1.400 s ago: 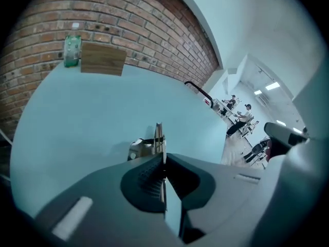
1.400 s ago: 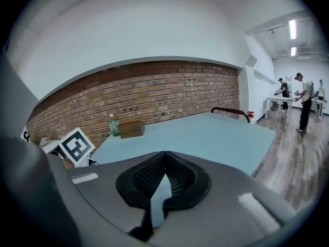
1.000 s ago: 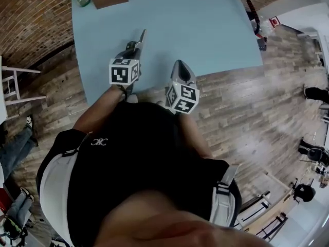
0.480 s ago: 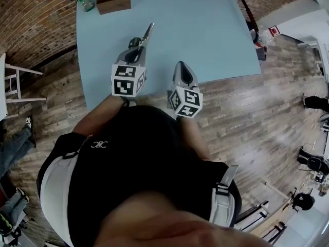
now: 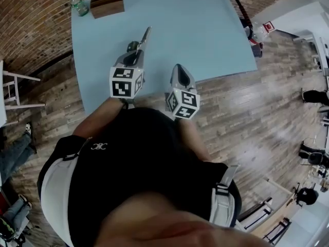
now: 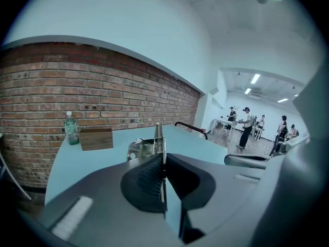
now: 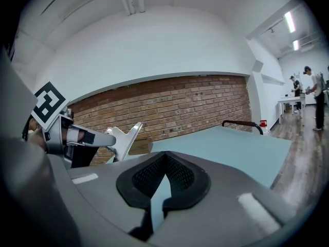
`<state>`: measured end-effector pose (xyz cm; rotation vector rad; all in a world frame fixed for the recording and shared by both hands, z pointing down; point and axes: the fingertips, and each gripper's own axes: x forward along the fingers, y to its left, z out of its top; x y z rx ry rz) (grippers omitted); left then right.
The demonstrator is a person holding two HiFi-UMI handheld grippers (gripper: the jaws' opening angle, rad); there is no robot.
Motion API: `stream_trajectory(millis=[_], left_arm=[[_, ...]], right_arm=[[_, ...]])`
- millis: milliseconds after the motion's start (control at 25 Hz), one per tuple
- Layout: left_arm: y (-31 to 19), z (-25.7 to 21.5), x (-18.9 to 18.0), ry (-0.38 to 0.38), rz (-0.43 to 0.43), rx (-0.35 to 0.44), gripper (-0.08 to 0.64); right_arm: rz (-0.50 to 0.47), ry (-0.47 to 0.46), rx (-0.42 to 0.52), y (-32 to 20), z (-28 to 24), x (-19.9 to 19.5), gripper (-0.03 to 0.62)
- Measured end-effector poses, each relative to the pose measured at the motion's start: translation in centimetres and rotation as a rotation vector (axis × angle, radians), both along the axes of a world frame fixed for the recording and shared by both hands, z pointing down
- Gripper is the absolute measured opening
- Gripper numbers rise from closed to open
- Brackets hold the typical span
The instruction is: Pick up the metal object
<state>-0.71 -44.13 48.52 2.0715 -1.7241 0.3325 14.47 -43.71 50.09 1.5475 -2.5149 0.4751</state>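
Your left tongs [image 6: 163, 161] have hardly shifted in the last second. They stay shut on the metal object [image 5: 144, 36], pinching its flat plate edge-on and holding it up off the surface [image 5: 205, 30], with its pointed end aimed toward 12 o'clock. Your right tongs [image 7: 164, 158] sit just beside them at 3 o'clock, with the pads pressed together and nothing between them. Both pairs hang just inside the near edge, which runs across at 6 o'clock right ahead of your body.

From 12 to 2 o'clock the blue top lies open up to its far and right edges. At 11 o'clock, in the far left corner, a bottle [image 5: 77, 5] stands just beside a wooden box [image 5: 107, 3], both well apart from the tongs. Off the right edge at 2 o'clock, a black handle [image 5: 239, 6] curves near the corner. A brick wall [image 5: 31, 19] runs past the left side from 9 to 11 o'clock, and plank floor [image 5: 247, 107] spreads wide at 3 o'clock.
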Motion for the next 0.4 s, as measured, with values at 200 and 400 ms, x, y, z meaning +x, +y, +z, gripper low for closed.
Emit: stream_trajectory(millis=[200,400], left_arm=[[0.15,0.12,0.38,0.000,0.005,-0.006,0.002],[0.27,0.64,0.27,-0.001,0.004,-0.027,0.002]], right_arm=[[0.003,-0.003,-0.004,0.32,0.22,0.35,0.012],[-0.001,0.004,-0.014,0.32,0.61,0.18,0.012]])
